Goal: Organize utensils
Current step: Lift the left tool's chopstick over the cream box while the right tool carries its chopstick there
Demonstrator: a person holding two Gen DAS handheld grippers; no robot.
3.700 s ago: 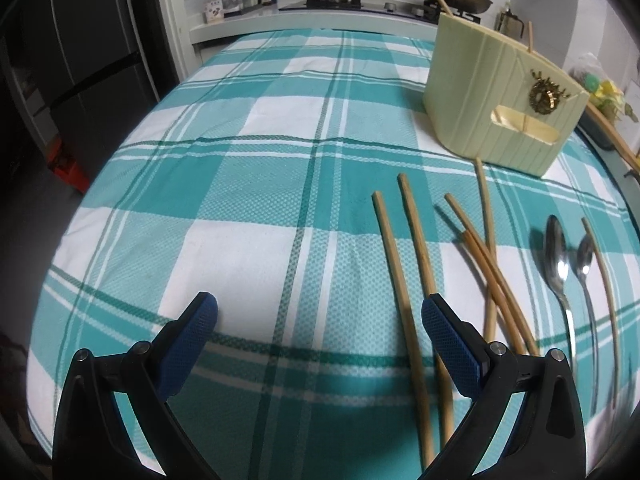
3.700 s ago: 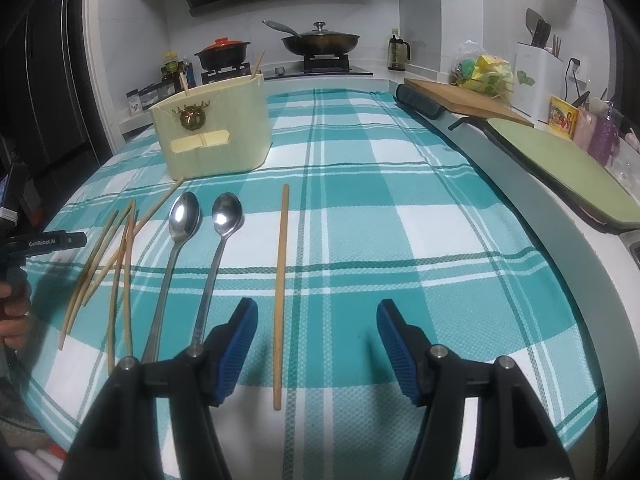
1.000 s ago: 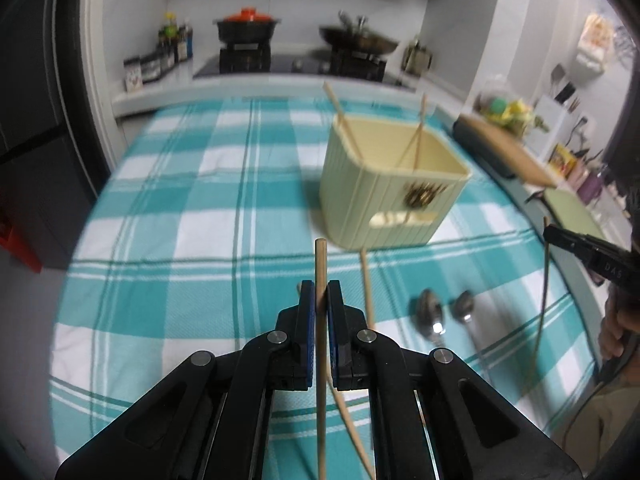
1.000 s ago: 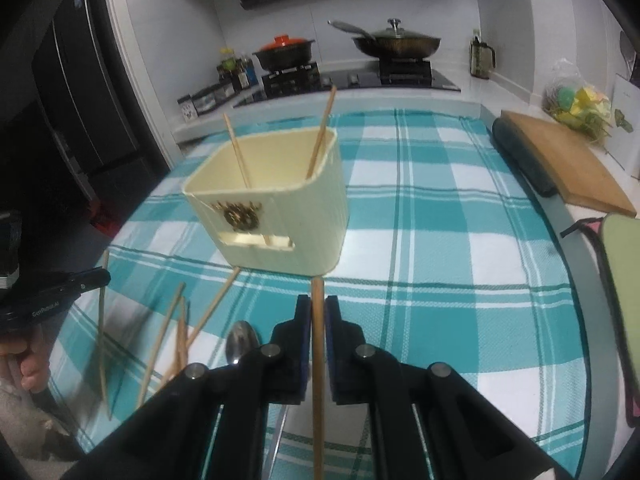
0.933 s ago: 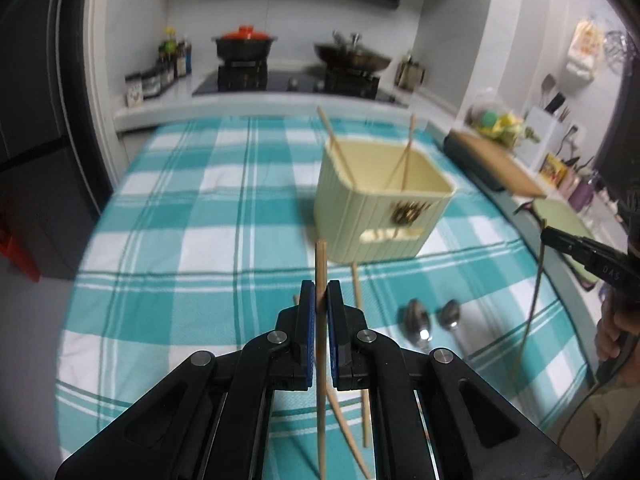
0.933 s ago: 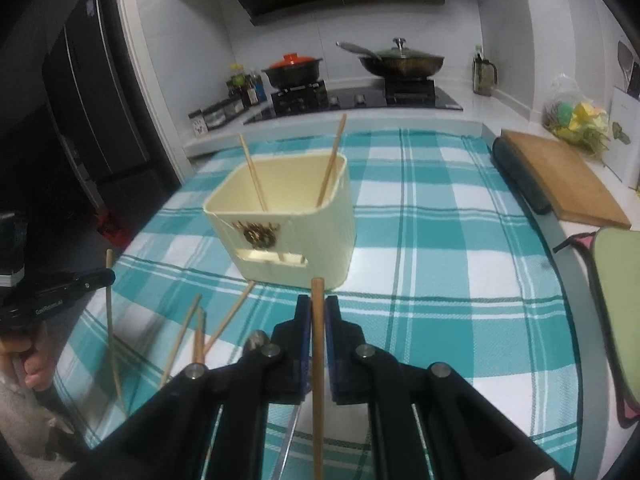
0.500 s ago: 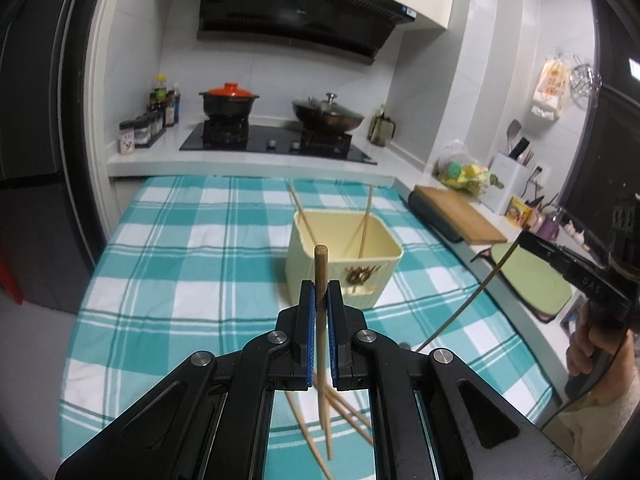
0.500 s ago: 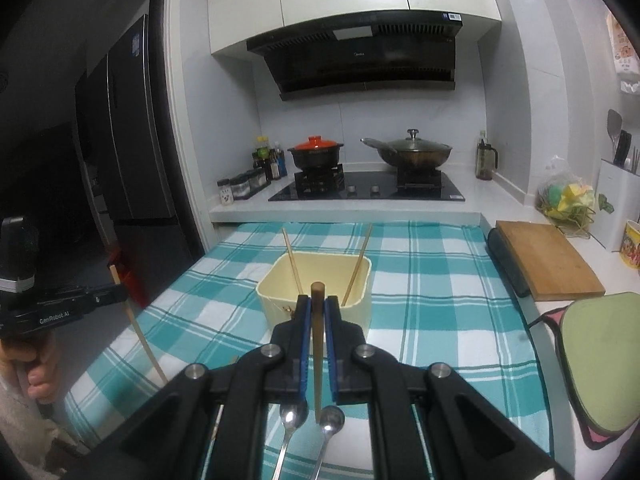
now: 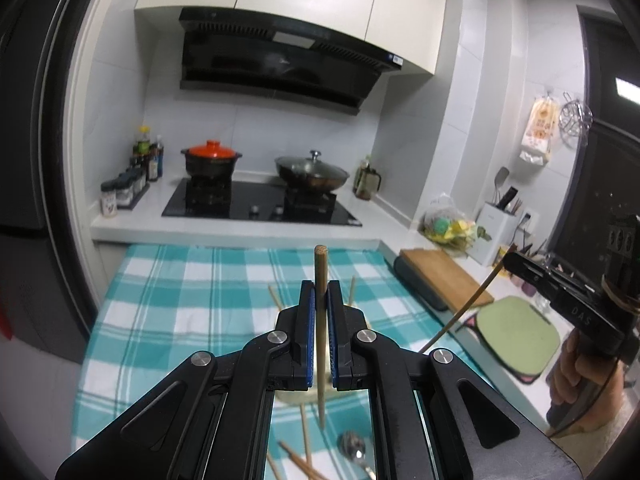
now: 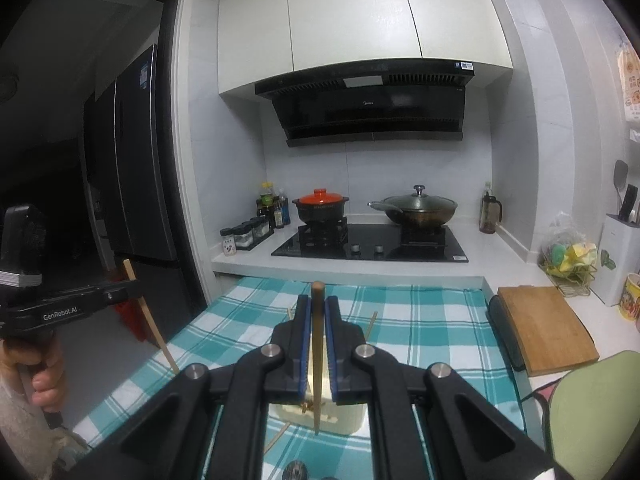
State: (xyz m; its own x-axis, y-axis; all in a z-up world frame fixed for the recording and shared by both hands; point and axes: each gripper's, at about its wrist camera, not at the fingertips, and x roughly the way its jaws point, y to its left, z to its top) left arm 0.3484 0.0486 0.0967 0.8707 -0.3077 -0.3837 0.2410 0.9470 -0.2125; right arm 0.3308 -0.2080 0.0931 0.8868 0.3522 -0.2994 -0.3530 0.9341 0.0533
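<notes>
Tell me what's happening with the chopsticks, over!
Left gripper shut on one chopstick. Right gripper shut on another chopstick. Both held above the cream holder. Nothing in the way.

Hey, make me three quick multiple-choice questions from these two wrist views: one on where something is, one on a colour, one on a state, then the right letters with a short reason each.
1. Where does the cream holder stand?
A. on the checked cloth
B. on the stove
C. on the wooden board

2. What colour is the lid of the left pot on the stove?
A. green
B. orange-red
C. white

3. What is the state of the left tool?
A. wide open and empty
B. shut on a spoon
C. shut on a chopstick

Answers:
1. A, the holder sits on the teal checked cloth, below the tools.
2. B, the lid shows orange-red beside the grey wok.
3. C, its blue pads press on a wooden chopstick that sticks up between them; the right tool grips another chopstick likewise.
</notes>
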